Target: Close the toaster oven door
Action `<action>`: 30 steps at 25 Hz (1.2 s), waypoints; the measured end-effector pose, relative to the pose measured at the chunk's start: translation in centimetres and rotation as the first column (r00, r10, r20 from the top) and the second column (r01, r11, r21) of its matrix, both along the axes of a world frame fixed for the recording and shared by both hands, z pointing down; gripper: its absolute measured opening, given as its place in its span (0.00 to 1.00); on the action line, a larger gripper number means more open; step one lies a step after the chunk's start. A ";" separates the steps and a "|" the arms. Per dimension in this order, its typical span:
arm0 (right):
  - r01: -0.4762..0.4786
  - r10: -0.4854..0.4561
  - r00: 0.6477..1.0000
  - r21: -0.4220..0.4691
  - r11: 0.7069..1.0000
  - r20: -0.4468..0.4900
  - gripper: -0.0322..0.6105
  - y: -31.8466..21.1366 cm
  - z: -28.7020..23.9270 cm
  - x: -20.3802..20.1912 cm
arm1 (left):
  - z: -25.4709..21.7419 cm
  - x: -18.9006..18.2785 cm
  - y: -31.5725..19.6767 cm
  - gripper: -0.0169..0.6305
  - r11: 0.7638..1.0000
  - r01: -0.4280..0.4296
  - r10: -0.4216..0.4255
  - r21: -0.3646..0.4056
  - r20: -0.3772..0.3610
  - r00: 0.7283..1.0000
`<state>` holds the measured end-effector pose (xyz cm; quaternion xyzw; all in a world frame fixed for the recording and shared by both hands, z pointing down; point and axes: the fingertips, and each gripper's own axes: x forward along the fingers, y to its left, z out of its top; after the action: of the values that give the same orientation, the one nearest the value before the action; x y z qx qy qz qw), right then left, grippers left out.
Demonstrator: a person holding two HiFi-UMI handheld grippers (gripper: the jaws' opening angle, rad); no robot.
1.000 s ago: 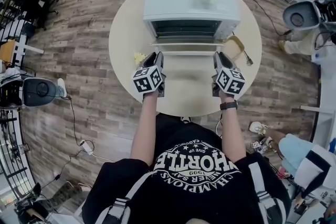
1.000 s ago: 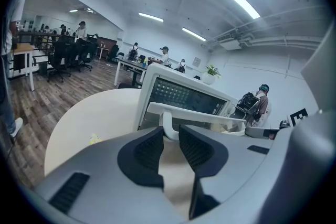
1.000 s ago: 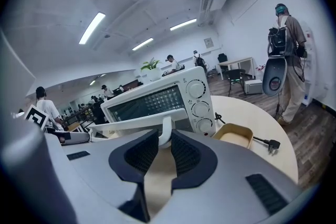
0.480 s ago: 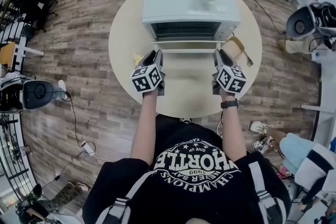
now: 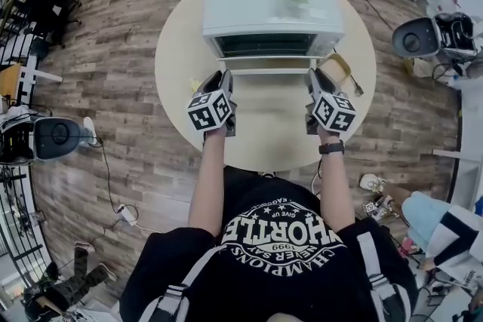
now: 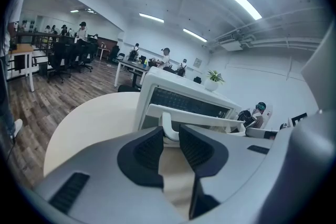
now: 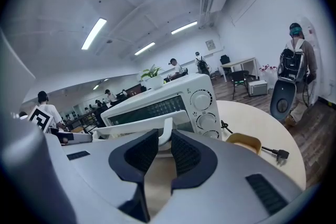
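Centrally on a round cream table (image 5: 181,49) over an office's plank floor (image 5: 113,26), the left hand-held gripper (image 5: 225,78) and right hand-held gripper (image 5: 312,77) each pinch an end of the handle (image 6: 168,126) of the oven (image 5: 249,4).

White toaster oven (image 5: 272,4) at the far side of the round table (image 5: 177,49), knobs (image 7: 202,99) on its right; its bottom-hinged door (image 5: 272,61) stands partly open, tilted nearward, white handle (image 6: 169,124) along its free edge

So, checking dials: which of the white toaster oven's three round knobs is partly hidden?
The lowest round knob; the right tool covers its bottom, the others show whole.
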<state>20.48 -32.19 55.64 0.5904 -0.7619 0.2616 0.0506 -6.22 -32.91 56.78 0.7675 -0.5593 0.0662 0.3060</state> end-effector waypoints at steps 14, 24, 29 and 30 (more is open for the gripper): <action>-0.010 0.010 1.000 0.013 1.000 -0.003 0.20 -1.2 -0.6 0.0 | -0.6 0.0 -1.2 0.20 1.000 -0.003 0.003 0.006 0.007 1.000; -0.017 0.017 1.000 0.030 0.999 0.000 0.20 -2.1 -1.0 -0.1 | -1.0 -0.1 -2.1 0.20 1.000 0.005 -0.005 0.017 0.011 1.000; -0.013 0.013 1.000 0.033 0.999 0.001 0.20 -2.4 -1.1 0.1 | -1.1 0.1 -2.4 0.20 1.000 0.004 -0.004 0.020 0.021 1.000; -0.013 0.013 1.000 0.034 0.999 0.002 0.20 -2.5 -1.2 0.1 | -1.2 0.1 -2.5 0.20 1.000 0.003 -0.004 0.021 0.023 1.000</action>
<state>20.55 -34.67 54.49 0.5960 -0.7624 0.2493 0.0382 -6.16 -35.44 55.61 0.7688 -0.5649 0.0688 0.2917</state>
